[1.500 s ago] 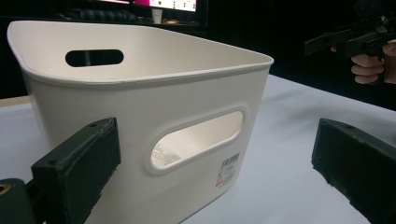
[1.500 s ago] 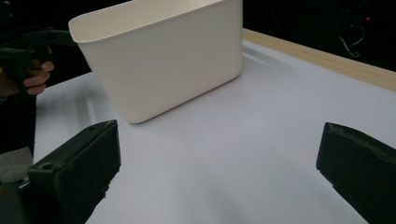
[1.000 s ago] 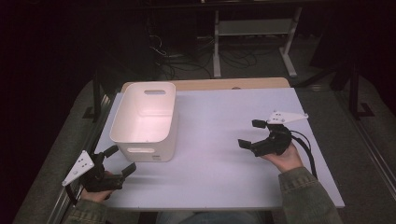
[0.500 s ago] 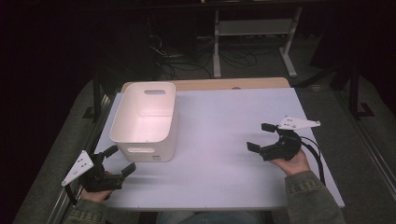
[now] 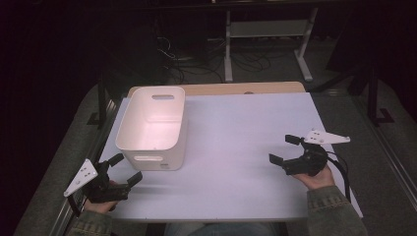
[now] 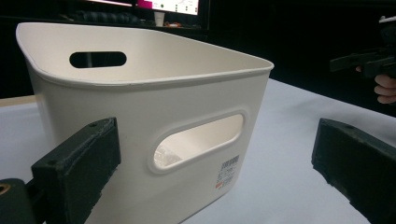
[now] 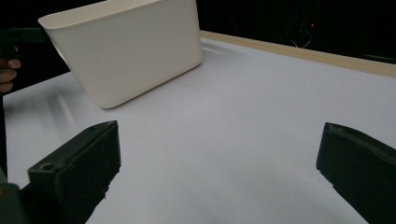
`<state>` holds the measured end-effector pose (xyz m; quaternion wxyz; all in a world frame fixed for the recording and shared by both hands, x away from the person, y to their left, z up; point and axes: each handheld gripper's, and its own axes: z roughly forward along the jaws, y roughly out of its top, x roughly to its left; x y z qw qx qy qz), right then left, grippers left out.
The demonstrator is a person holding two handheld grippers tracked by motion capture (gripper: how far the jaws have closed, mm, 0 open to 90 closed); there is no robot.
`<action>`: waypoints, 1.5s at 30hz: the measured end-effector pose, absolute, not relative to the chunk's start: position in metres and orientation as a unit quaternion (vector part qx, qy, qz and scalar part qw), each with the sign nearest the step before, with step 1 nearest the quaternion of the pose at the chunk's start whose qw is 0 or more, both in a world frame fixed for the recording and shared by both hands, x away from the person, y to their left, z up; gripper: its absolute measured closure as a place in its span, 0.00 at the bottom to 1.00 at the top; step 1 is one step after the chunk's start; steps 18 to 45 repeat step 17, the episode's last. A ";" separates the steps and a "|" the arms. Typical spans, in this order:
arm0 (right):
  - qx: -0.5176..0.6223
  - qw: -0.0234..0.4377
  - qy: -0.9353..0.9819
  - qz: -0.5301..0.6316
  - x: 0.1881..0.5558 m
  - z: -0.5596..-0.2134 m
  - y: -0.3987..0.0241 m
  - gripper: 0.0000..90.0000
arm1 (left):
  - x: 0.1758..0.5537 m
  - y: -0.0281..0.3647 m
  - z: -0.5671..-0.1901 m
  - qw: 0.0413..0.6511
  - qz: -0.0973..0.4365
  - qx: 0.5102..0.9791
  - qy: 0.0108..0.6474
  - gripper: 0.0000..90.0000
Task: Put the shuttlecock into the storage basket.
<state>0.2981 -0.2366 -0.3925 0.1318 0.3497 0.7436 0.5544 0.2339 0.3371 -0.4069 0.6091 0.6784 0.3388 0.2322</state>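
A white plastic bin (image 5: 153,129) with cut-out handles stands upright on the left half of the white table (image 5: 236,147); what lies inside it is hidden. My left gripper (image 5: 124,169) rests at the table's near left corner, open, its jaws spread just short of the bin's near wall (image 6: 187,140). My right gripper (image 5: 284,149) hovers at the right side of the table, open, with bare tabletop between its jaws and the bin (image 7: 126,51) farther off to its left.
A wooden strip (image 5: 216,89) runs along the table's far edge. Beyond it are a metal stand (image 5: 268,44) and cables on the dark floor. A black frame post (image 5: 102,98) stands by the table's left edge.
My right gripper has moved to the right and slightly nearer, away from the bin. The left gripper and the bin have stayed put.
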 end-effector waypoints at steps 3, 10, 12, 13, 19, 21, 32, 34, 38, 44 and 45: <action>0.348 0.137 0.743 0.555 0.294 -0.393 -0.241 0.00 | 0.234 0.337 -0.407 0.609 0.232 0.678 0.339 0.01; 0.348 0.139 0.742 0.557 0.288 -0.396 -0.245 0.00 | 0.233 0.337 -0.407 0.612 0.231 0.675 0.342 0.01; 0.349 0.138 0.742 0.555 0.286 -0.397 -0.247 0.00 | 0.233 0.337 -0.407 0.613 0.230 0.674 0.341 0.01; 0.351 0.137 0.741 0.556 0.286 -0.398 -0.247 0.00 | 0.233 0.337 -0.407 0.613 0.230 0.675 0.340 0.01; 0.351 0.143 0.736 0.561 0.285 -0.399 -0.251 0.00 | 0.233 0.336 -0.406 0.612 0.230 0.676 0.339 0.01; 0.351 0.143 0.736 0.561 0.285 -0.399 -0.251 0.00 | 0.233 0.336 -0.406 0.612 0.230 0.676 0.339 0.01; 0.351 0.143 0.736 0.561 0.285 -0.399 -0.251 0.00 | 0.233 0.336 -0.406 0.612 0.230 0.676 0.339 0.01; 0.351 0.143 0.736 0.561 0.285 -0.399 -0.251 0.00 | 0.233 0.336 -0.406 0.612 0.230 0.676 0.339 0.01; 0.351 0.143 0.736 0.561 0.285 -0.399 -0.251 0.00 | 0.233 0.336 -0.406 0.612 0.230 0.676 0.339 0.01; 0.351 0.143 0.736 0.561 0.285 -0.399 -0.251 0.00 | 0.233 0.336 -0.406 0.612 0.230 0.676 0.339 0.01; 0.351 0.143 0.736 0.561 0.285 -0.399 -0.251 0.00 | 0.233 0.336 -0.406 0.612 0.230 0.676 0.339 0.01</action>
